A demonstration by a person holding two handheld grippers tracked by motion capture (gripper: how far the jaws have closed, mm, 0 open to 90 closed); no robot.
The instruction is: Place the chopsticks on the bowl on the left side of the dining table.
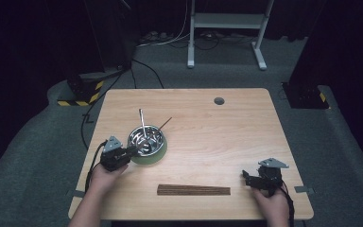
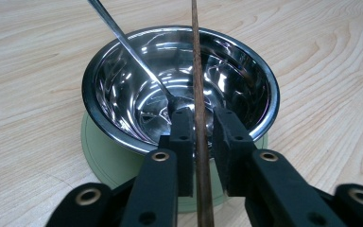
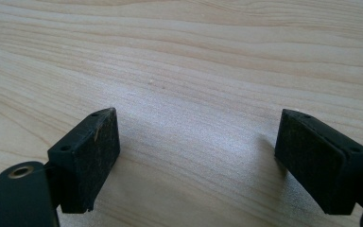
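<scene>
A dark wooden chopstick (image 2: 199, 94) runs between the left gripper (image 2: 202, 123)'s jaws and on across a steel bowl (image 2: 123, 61); the jaws stand slightly apart, with a gap at one pad, so the chopstick looks released. A metal spoon (image 2: 127, 45) leans in the bowl, which sits on a pale green plate (image 2: 97, 156) on the worktop (image 1: 208, 132). Well apart, the right gripper (image 3: 196, 156) rests with jaws wide open near a bundle of chopsticks (image 1: 194, 190).
</scene>
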